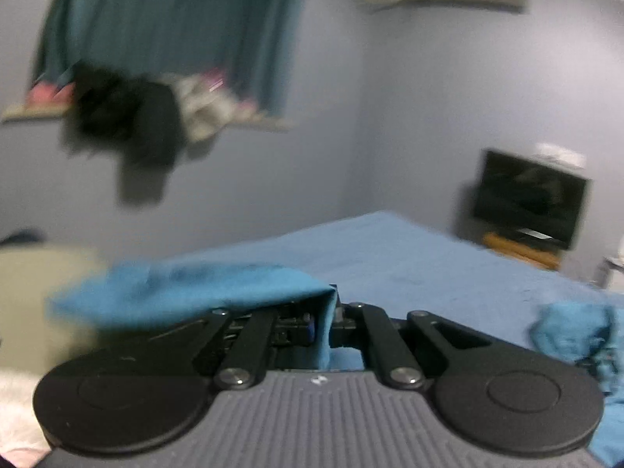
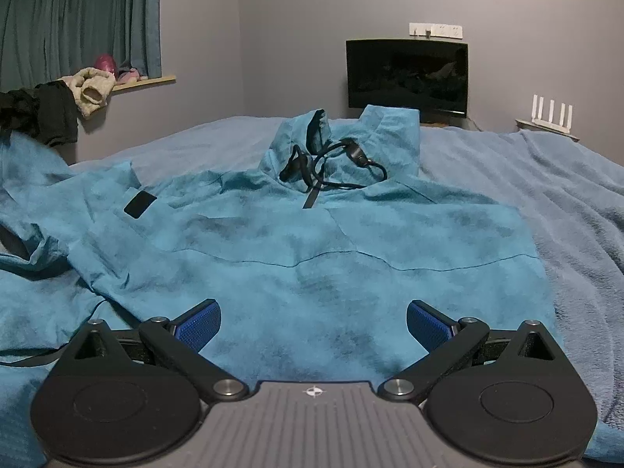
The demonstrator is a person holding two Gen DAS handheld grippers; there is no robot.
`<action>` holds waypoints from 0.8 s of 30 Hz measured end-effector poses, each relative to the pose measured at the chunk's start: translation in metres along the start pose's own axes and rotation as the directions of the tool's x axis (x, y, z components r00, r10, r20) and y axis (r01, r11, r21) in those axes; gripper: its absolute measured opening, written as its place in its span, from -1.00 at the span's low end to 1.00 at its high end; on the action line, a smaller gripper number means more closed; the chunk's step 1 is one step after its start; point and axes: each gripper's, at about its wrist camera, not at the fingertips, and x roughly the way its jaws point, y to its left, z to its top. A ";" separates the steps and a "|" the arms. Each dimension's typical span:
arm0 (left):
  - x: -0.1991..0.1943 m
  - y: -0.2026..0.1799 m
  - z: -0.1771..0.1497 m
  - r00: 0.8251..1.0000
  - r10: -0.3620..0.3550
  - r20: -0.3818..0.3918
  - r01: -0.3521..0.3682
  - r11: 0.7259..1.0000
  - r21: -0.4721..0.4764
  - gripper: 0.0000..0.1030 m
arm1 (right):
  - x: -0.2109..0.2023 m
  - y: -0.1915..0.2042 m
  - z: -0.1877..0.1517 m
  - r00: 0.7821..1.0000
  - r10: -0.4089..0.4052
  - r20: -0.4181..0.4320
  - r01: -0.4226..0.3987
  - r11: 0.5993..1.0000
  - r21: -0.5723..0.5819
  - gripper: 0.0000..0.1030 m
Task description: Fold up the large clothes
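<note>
Closest in, the left hand-held gripper [image 1: 329, 318] is clenched on a fold of the teal jacket [image 2: 312, 241]; a strip of the cloth hangs down between its closed fingers and a sleeve-like flap billows off to its left, so it seems to be lifting that edge to carry it across the body for a fold. The left wrist view is blurred, and exactly which part of the garment it has pinched cannot be told. The right hand-held gripper [image 2: 314, 325] is released, its blue pads [image 2: 427, 325] wide apart just above the jacket's lower hem, nothing between them, probably waiting to pin the cloth or take a corner. Ahead of it the jacket lies front-up and mostly flat on the blue bed [image 2: 565, 195], spread so the folds can be made cleanly. Further on, the collar and hood [image 2: 351, 136] are bunched up with a black drawcord [image 2: 335, 163] looped on top. Beyond the bed stand a dark screen [image 2: 407, 74] against the wall and a windowsill [image 2: 144, 80] heaped with clothes.
</note>
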 end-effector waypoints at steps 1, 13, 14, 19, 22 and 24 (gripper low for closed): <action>-0.008 -0.015 0.005 0.999 -0.041 0.024 0.040 0.999 0.019 -1.00 | 0.000 -0.001 -0.001 1.000 -0.002 0.001 0.002 1.000 0.002 1.00; -0.073 -0.218 -0.020 0.849 -0.528 0.027 0.502 0.821 0.272 -1.00 | 0.005 -0.010 -0.007 1.000 -0.027 -0.010 0.027 0.999 0.027 1.00; -0.073 -0.232 -0.030 0.836 -0.548 0.003 0.527 0.806 0.268 -1.00 | 0.006 -0.012 -0.008 1.000 -0.029 -0.012 0.029 0.999 0.034 1.00; -0.075 -0.292 -0.090 0.757 -0.631 -0.167 0.653 0.731 0.200 -1.00 | 0.009 -0.022 -0.011 0.999 -0.034 -0.029 0.036 0.996 0.082 1.00; -0.075 -0.319 -0.136 0.748 -0.590 -0.305 0.657 0.725 0.209 -0.95 | 0.011 -0.029 -0.011 0.998 -0.036 -0.041 0.041 0.993 0.114 1.00; -0.076 -0.328 -0.156 0.751 -0.546 -0.371 0.645 0.728 0.233 -0.74 | 0.010 -0.031 -0.011 0.998 -0.042 -0.043 0.047 0.991 0.122 1.00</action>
